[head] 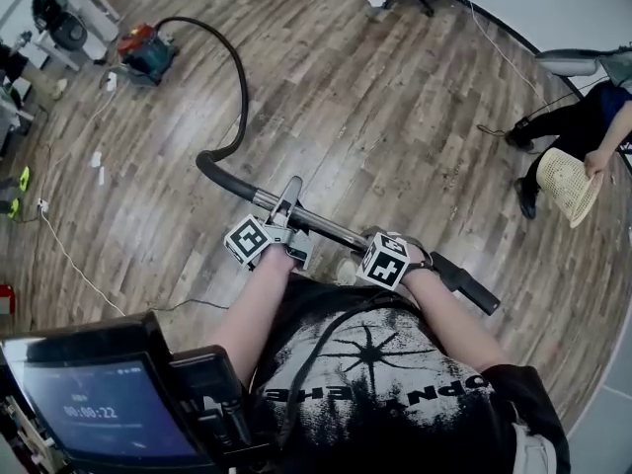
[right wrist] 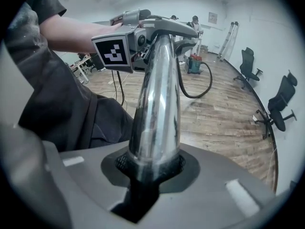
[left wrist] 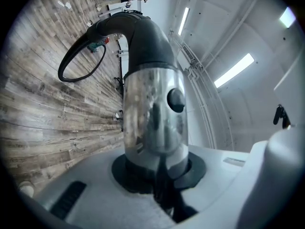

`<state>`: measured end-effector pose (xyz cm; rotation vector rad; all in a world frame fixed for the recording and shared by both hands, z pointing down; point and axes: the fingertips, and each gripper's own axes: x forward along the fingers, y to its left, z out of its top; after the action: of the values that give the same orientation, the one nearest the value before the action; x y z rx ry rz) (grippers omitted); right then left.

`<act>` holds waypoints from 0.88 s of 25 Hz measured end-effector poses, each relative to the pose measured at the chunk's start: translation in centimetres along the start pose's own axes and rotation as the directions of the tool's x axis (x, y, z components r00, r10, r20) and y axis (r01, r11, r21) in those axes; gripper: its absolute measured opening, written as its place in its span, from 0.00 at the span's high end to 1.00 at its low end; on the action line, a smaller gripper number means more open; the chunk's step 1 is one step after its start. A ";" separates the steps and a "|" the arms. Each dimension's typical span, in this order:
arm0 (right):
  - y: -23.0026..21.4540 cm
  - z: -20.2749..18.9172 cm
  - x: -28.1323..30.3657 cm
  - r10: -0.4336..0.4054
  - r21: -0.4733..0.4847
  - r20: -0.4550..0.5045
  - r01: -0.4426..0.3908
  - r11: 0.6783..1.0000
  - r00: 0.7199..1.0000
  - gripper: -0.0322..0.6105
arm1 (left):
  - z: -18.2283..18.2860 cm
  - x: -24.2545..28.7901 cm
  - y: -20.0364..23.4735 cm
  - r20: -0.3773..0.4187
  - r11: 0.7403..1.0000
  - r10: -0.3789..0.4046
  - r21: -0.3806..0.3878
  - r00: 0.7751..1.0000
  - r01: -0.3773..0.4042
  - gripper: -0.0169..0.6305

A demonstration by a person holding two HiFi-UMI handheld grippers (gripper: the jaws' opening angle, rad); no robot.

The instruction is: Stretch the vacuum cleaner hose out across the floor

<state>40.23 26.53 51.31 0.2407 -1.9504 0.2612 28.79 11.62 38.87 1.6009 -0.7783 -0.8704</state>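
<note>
With my left claw (head: 281, 227) and right claw (head: 387, 257) both clamped tight on the tube (head: 326, 227), I should pull steadily away from the vacuum (head: 148, 52), so that the hose (head: 240, 87), now curving from the vacuum over the floor (head: 395, 117), straightens without tipping it.

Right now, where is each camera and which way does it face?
Head view: on the head, facing steeply down; shows forearms, shirt, left tongs and right tongs gripping the metal tube.
Left gripper view: on left tongs, facing along the tube toward the hose; no body.
Right gripper view: on right tongs, facing along the tube; arm, shirt.
Shared: tube and hose.
</note>
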 end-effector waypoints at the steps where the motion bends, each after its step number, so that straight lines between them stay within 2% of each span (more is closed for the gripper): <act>1: 0.1 -0.3 0.1 0.004 0.001 0.008 -0.004 1.000 1.000 0.80 | -0.3 0.0 0.1 -0.003 1.000 0.006 0.007 1.000 -0.006 0.89; 6: 1.8 -0.1 -0.1 0.005 0.007 0.033 -0.005 1.000 0.999 0.80 | -0.9 -1.4 -0.9 -0.010 1.000 0.015 0.017 1.000 -0.015 0.89; 8: 2.7 0.6 -0.1 -0.011 0.011 0.031 0.011 1.000 0.999 0.80 | -0.4 -2.4 -1.1 -0.018 0.999 0.015 0.031 1.000 -0.014 0.89; 14: 6.3 1.7 0.7 -0.071 0.029 0.011 0.070 0.997 0.997 0.80 | -0.2 -6.2 -1.3 -0.040 1.000 0.003 0.004 0.999 -0.002 0.89; 18: 9.4 1.0 1.3 -0.108 0.101 -0.012 0.108 0.989 0.994 0.80 | -1.5 -8.3 -0.3 -0.104 1.000 0.007 -0.003 0.995 -0.008 0.89; 22: 11.8 -1.1 2.0 -0.133 0.167 -0.042 0.139 0.976 0.990 0.80 | -4.4 -9.5 0.8 -0.168 0.998 -0.008 -0.055 0.986 -0.001 0.89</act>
<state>37.08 38.09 52.73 0.4772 -1.8736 0.3389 27.67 21.73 41.52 1.6043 -0.6271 -0.7420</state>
